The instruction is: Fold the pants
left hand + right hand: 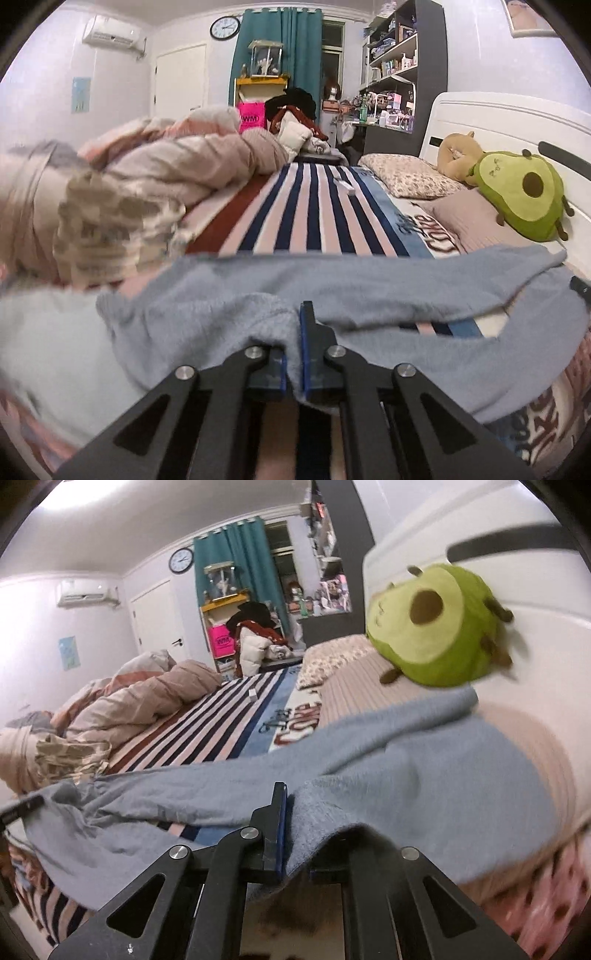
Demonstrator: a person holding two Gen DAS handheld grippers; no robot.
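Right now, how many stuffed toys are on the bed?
2. The green avocado plush toy leans against the white headboard; the tan plush animal sits just behind it, beside the floral pillow. Others may be hidden.

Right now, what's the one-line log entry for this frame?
stage: fold underway | left gripper: shut on pants | right gripper: shut on pants | pants: spread across bed
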